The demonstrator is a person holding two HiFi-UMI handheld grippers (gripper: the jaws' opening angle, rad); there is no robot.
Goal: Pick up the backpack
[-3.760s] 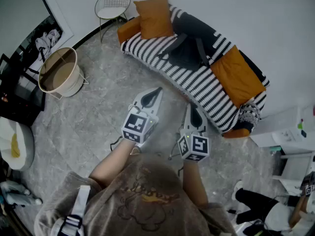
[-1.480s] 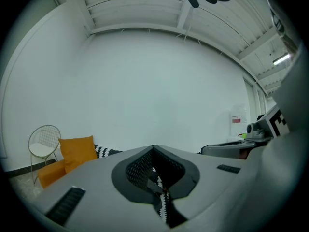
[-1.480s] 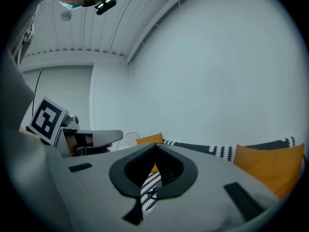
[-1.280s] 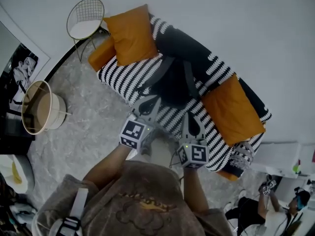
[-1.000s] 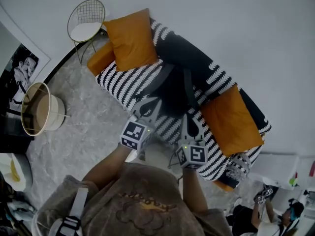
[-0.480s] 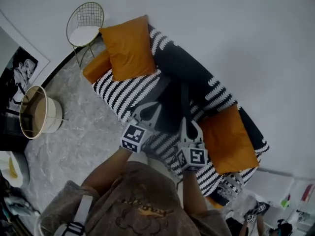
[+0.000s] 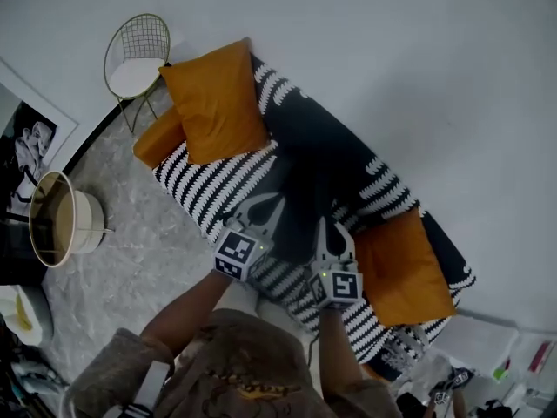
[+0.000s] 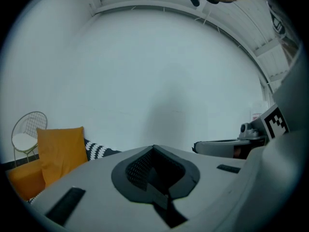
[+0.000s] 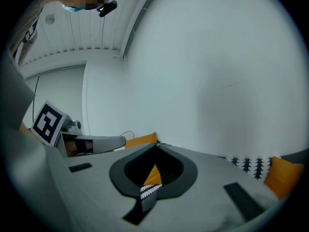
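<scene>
The black backpack (image 7: 318,159) lies on the seat of a black-and-white striped sofa (image 7: 196,181), leaning against its back between two orange cushions. In the head view my left gripper (image 7: 277,198) hovers over the striped seat just short of the backpack's lower left edge, jaws shut and empty. The right gripper (image 7: 325,223) is beside it, at the backpack's lower right edge, also shut with nothing held. The left gripper view shows shut jaws (image 8: 154,148) pointing at the white wall, and the right gripper view (image 9: 157,146) shows the same. The backpack is hidden in both gripper views.
A large orange cushion (image 7: 213,103) stands left of the backpack, another (image 7: 400,264) lies to its right. A gold wire chair (image 7: 135,55) stands past the sofa's left end. A round cream basket (image 7: 57,229) sits on the marble floor at the left.
The person has stepped up to the sofa. Both grippers have travelled forward and slightly down, from over the floor to over the seat at the backpack's near edge. The jaws stayed shut.
</scene>
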